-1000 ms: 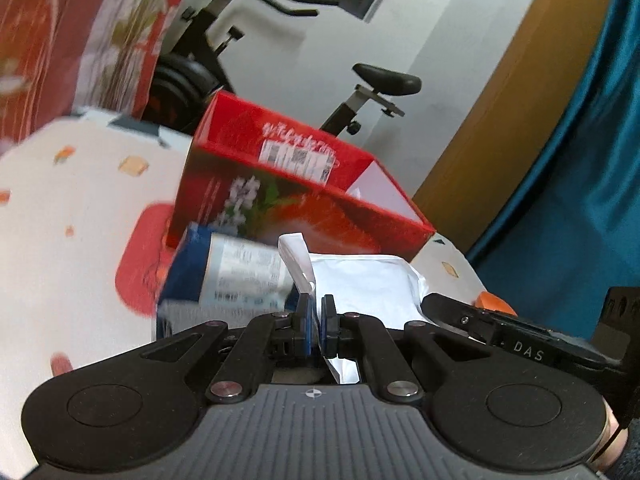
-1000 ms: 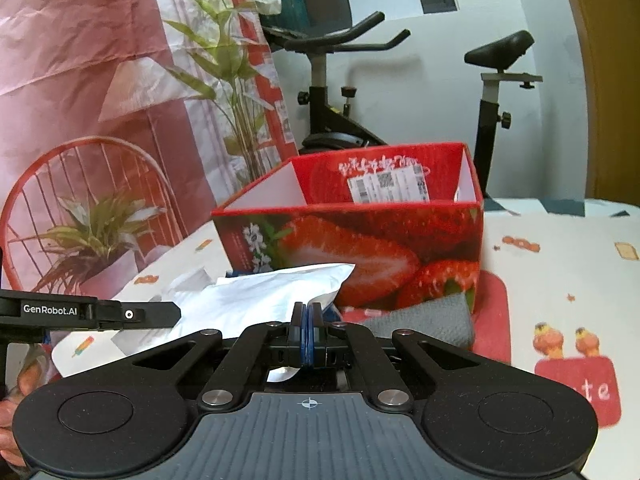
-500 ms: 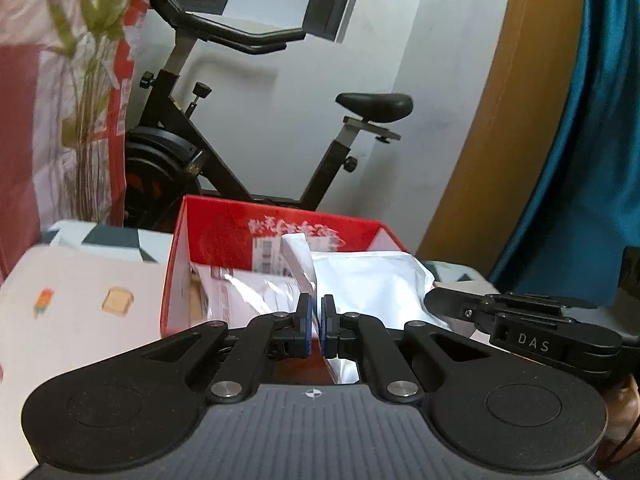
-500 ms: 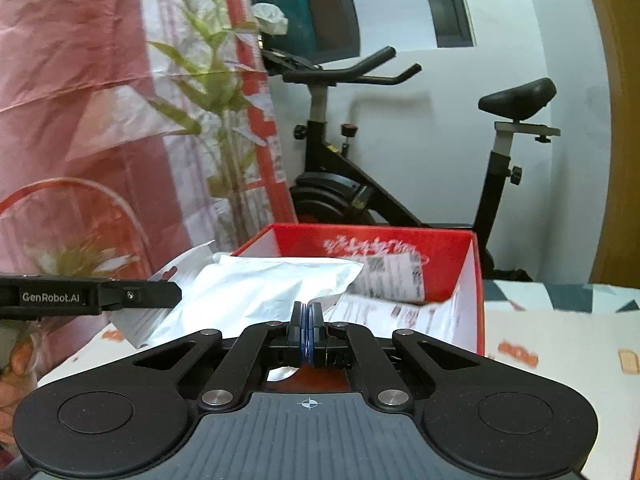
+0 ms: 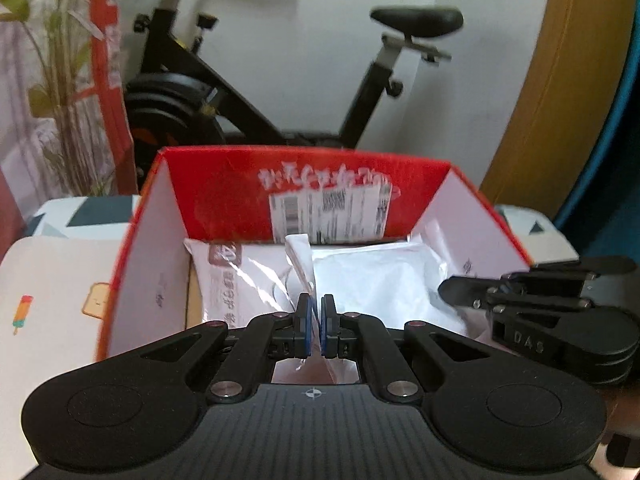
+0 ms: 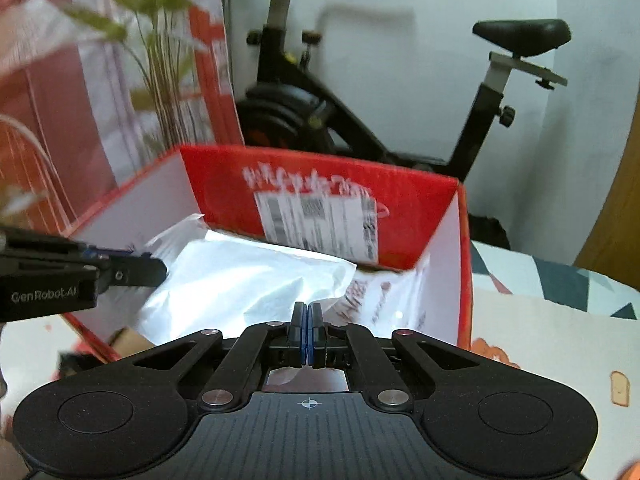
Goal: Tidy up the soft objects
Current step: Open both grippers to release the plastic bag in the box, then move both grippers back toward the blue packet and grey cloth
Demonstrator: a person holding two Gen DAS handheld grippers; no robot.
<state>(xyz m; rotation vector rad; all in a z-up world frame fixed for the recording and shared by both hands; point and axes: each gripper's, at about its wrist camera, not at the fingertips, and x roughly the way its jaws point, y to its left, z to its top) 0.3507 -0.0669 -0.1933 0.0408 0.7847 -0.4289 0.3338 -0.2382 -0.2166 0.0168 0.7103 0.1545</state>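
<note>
Left wrist view: the left gripper was clenched on an edge of the white plastic packet; the packet spread ahead and to the right of its fingertips.
Right wrist view: the right gripper was clamped on another edge of the same packet, which spread ahead and to its left.
Packet position: held between both tongs, hanging over the open red box, apparently above the packs already inside.
Long axis: ran roughly from one gripper to the other, across the box mouth.
Key relation: the box floor lay below and just ahead of both tongs; neither hand looked clearly nearer.
Likely next need: lowering, then letting go together.
Hidden: the packet's underside and the gap to the printed pack beneath.
Blurred: the box label and lettering.
</note>
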